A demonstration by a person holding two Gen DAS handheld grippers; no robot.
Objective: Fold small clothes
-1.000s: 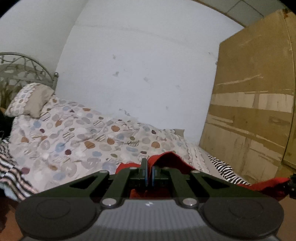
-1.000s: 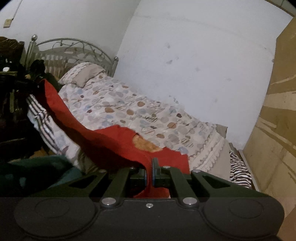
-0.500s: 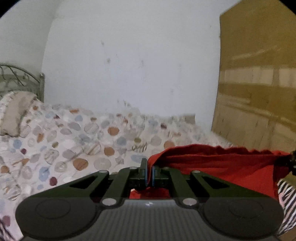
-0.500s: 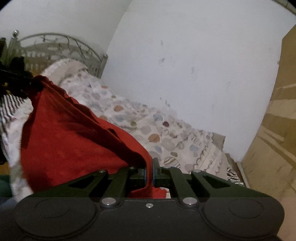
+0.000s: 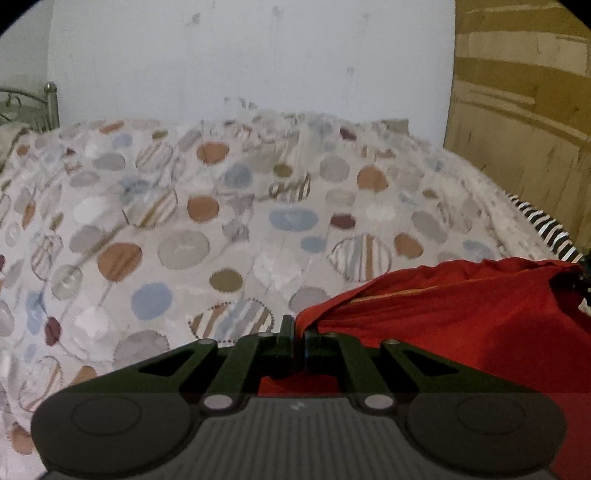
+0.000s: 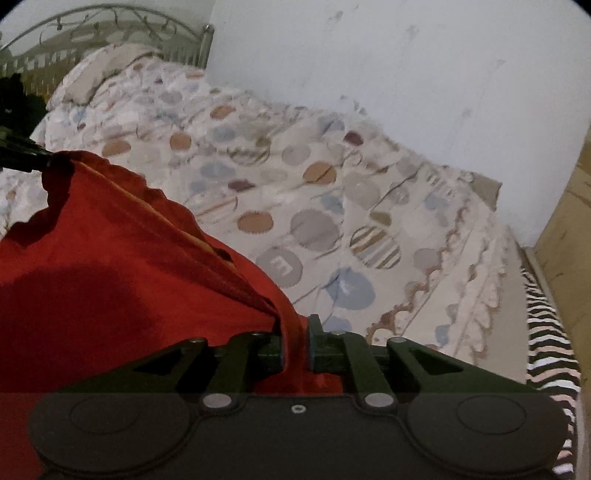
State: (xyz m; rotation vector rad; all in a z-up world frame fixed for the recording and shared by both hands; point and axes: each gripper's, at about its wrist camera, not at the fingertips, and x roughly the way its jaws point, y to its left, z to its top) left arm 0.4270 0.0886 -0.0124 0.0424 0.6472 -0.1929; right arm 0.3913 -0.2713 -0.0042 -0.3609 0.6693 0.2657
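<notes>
red garment stretched between two grippers above the bed

the left gripper is pressed together, pinching one corner of the red garment. the right gripper has just been opening a little, the other corner of the cloth bunched between its jaws. the garment hangs taut between them over the dotted quilt, beside the white wall and the wooden wardrobe.

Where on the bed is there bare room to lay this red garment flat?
The spotted quilt is bare from the metal headboard across to the wall and ahead of both grippers. It is crowded only near the front, where the red garment hangs between the left gripper and the right gripper. The striped cloth borders the foot side.
</notes>
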